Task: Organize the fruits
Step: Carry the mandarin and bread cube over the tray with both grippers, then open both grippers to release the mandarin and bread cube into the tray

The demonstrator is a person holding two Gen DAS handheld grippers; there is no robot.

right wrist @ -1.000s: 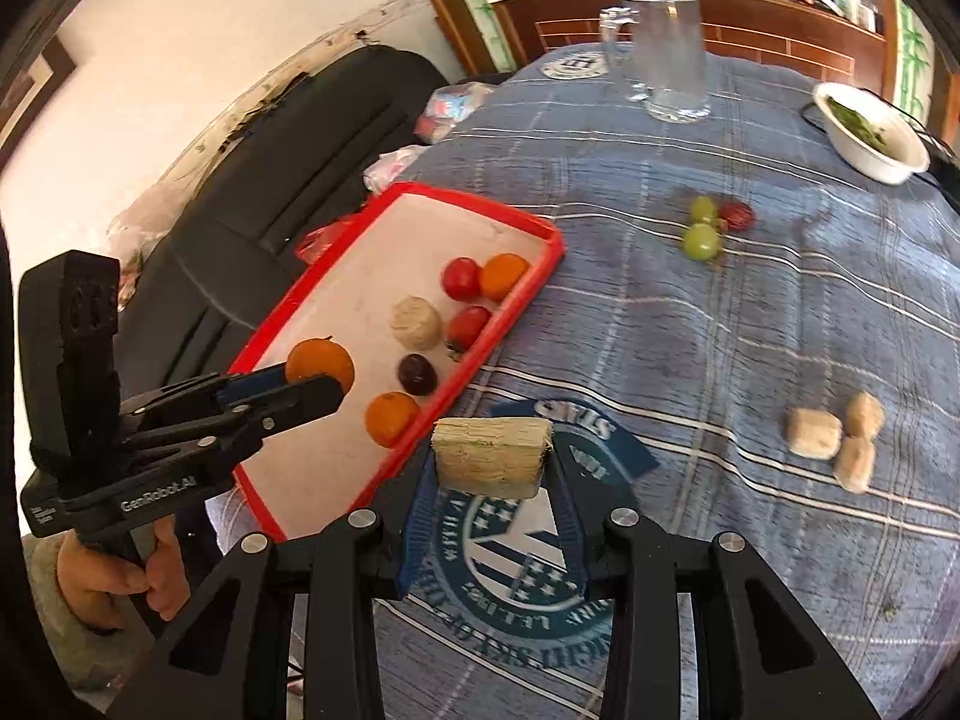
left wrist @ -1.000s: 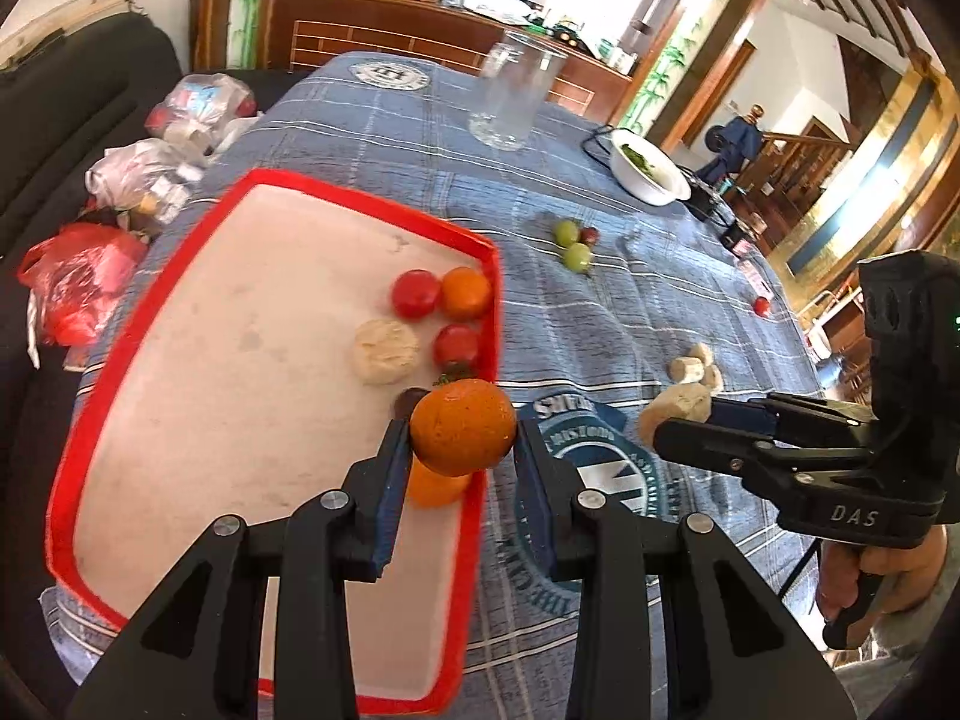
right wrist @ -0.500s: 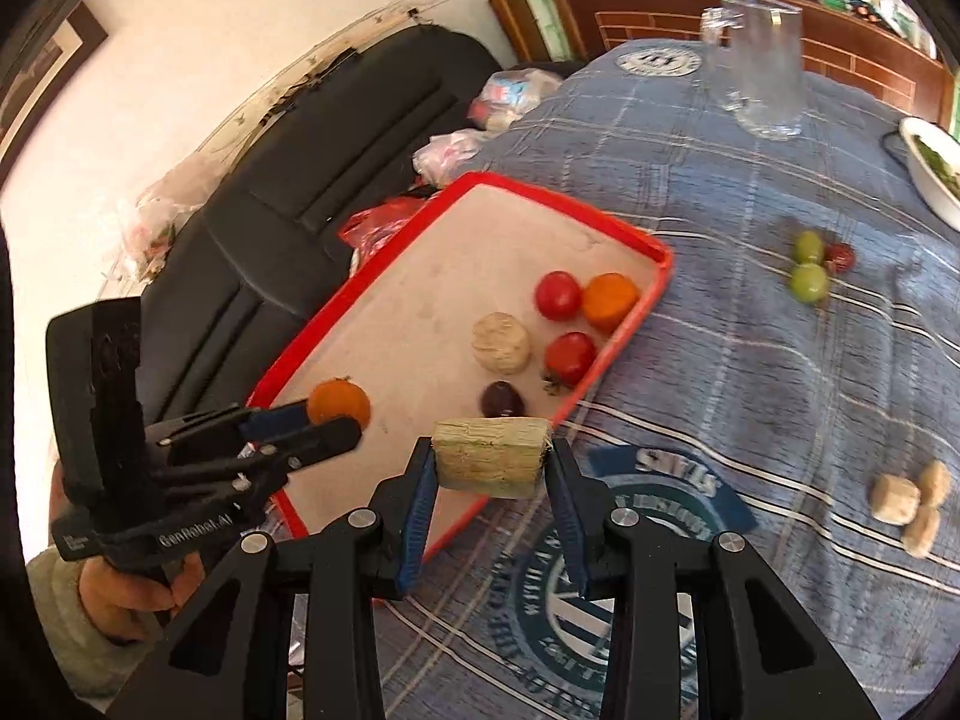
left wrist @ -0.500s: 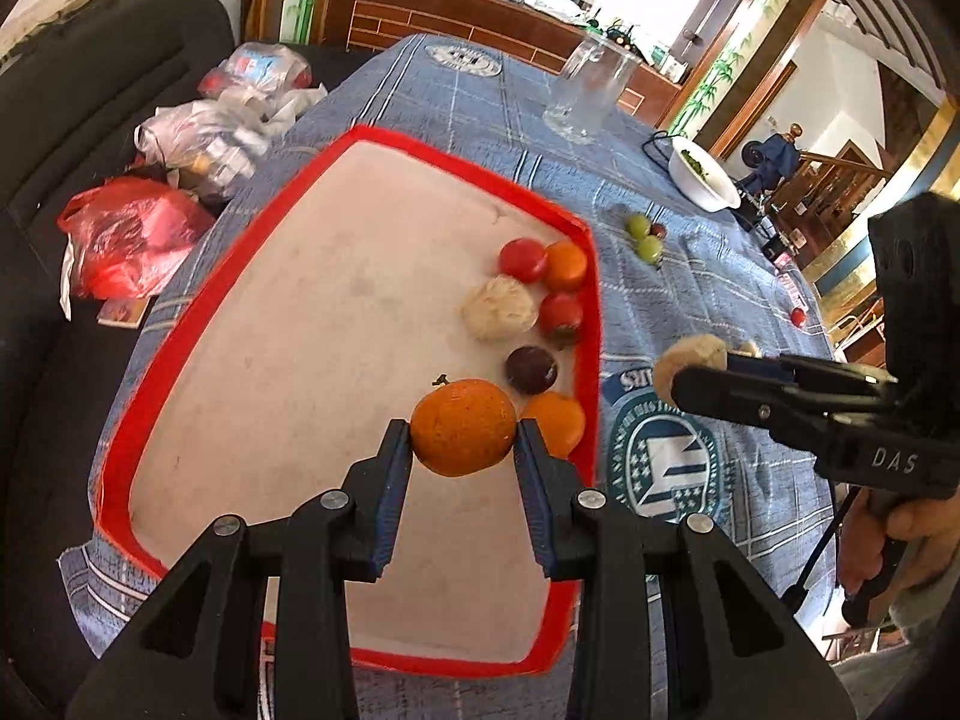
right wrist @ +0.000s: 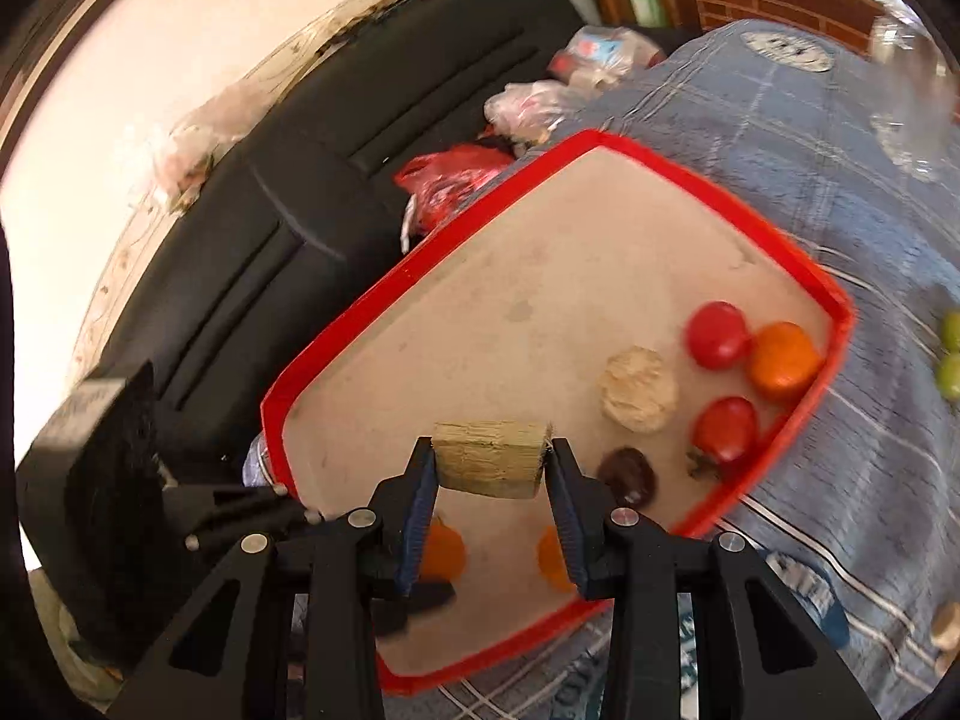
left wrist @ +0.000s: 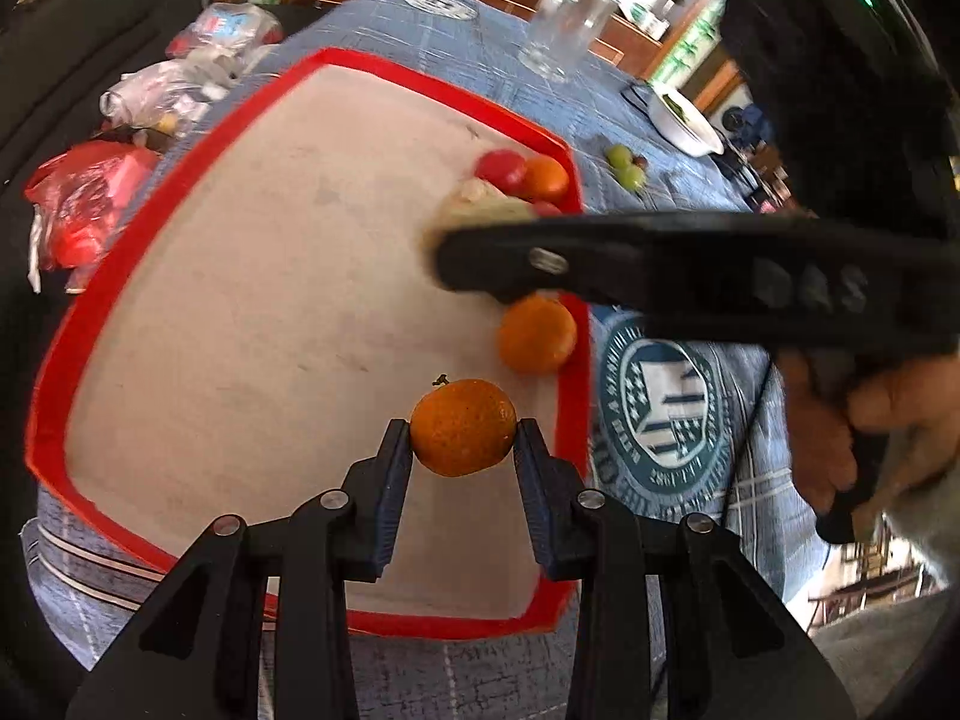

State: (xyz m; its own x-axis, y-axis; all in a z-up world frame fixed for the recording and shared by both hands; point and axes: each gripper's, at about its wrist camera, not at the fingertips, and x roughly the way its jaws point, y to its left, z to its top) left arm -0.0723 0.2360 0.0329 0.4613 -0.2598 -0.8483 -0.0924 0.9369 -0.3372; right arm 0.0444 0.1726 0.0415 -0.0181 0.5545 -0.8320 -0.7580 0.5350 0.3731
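Note:
My left gripper (left wrist: 462, 441) is shut on an orange (left wrist: 462, 426), held just above the near right part of the red-rimmed tray (left wrist: 150, 198). My right gripper (right wrist: 487, 468) is shut on a tan fibrous chunk (right wrist: 489, 459) over the same tray (right wrist: 420, 252); it crosses the left wrist view as a dark bar (left wrist: 660, 264). On the tray lie another orange (left wrist: 536, 333), two red tomatoes (right wrist: 717, 334), an orange fruit (right wrist: 783, 360), a pale round chunk (right wrist: 638, 390) and a dark plum-like fruit (right wrist: 627, 474).
Green and red small fruits (left wrist: 627, 168) lie on the blue checked tablecloth (left wrist: 660, 420) beyond the tray. A glass jug (left wrist: 558, 36) and a white bowl (left wrist: 684, 120) stand farther back. Plastic bags (left wrist: 90, 198) sit on the black sofa (right wrist: 270, 210) left of the table.
Both grippers moved left over the tray and lower. The right gripper with its chunk now crosses above the fruits on the tray, close to the left gripper. Both grips are unchanged.

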